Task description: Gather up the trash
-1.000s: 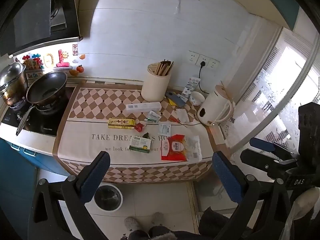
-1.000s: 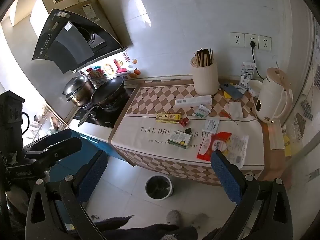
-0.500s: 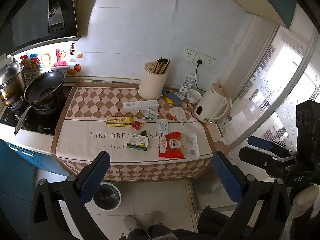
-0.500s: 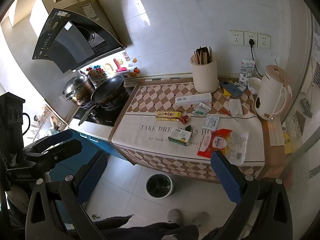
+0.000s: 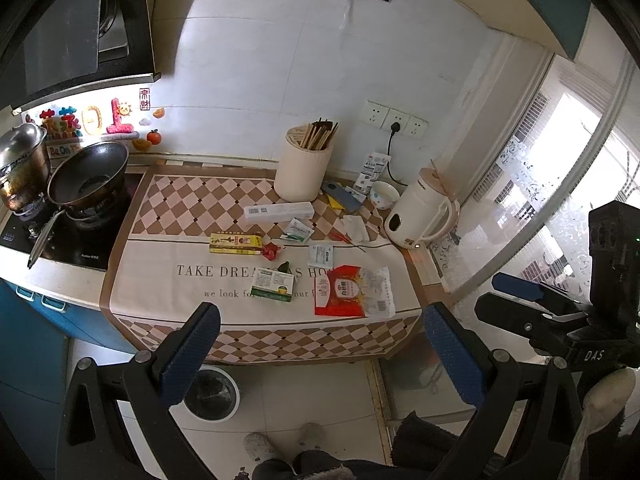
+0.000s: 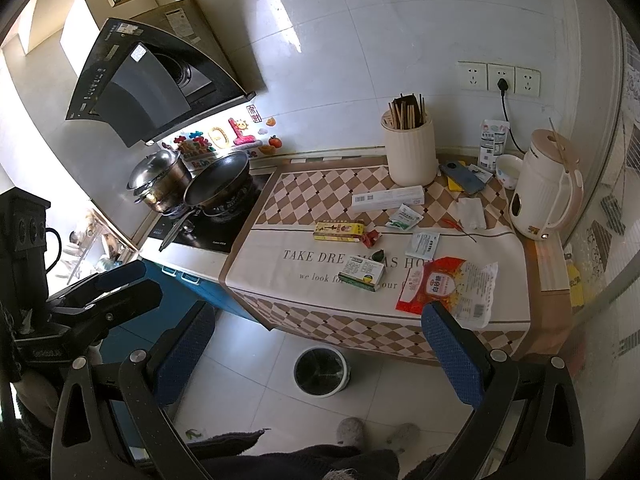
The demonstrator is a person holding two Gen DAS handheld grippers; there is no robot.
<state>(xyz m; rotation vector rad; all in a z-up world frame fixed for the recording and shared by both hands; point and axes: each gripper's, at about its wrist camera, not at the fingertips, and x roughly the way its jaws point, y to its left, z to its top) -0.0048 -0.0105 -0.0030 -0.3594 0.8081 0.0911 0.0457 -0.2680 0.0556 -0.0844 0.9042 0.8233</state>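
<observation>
- My left gripper (image 5: 320,352) is held well back from the desk (image 5: 160,280), its blue-padded fingers (image 5: 188,356) spread wide with nothing between them.
- My right gripper (image 6: 320,356) is likewise wide open and empty, hanging above the floor in front of the desk; from the left wrist view I see it off to the right side.
- The trash lies scattered on the checked cloth (image 6: 320,192) covering the desk: a red and clear plastic bag (image 5: 354,291) near the front right, a green and white small box (image 5: 273,287) just left of it, and a yellow box (image 5: 235,243) further back.
- A crumpled red wrapper (image 5: 271,251) sits just beside the yellow box, and a white sachet (image 5: 321,256) lies near the bag's back edge.
- A long white box (image 6: 388,198) and a green and white sachet (image 6: 404,218) rest closer to the chopstick holder (image 6: 410,152).
- The trash bin (image 6: 320,372) stands on the floor below the desk's front edge.
- A kettle (image 6: 546,192) stands at the right end, and a wok (image 5: 88,178) sits on the stove at the left.
</observation>
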